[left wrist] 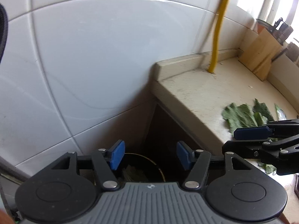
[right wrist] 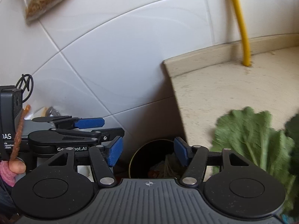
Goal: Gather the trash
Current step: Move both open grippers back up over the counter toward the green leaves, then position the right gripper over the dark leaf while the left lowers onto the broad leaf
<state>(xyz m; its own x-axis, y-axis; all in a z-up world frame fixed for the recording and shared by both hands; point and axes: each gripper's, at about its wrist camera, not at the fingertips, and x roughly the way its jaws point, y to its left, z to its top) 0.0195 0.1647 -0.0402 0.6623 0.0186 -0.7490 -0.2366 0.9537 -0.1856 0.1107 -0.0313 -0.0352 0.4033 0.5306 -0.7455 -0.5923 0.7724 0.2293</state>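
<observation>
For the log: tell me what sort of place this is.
Most likely a home kitchen: a stone counter against white wall tiles, a wooden knife block at the back, and leaves lying on the counter above a bin.

Bin (right wrist: 149,158) sat on the floor below the counter (right wrist: 233,93) end, tucked against the wall (right wrist: 112,56). Leaves (right wrist: 252,140) lay on the counter at about 3 o'clock from the bin, pipe (right wrist: 243,37) stood at 1 o'clock, and the knife block (left wrist: 261,56) way back beyond the leaves.
</observation>
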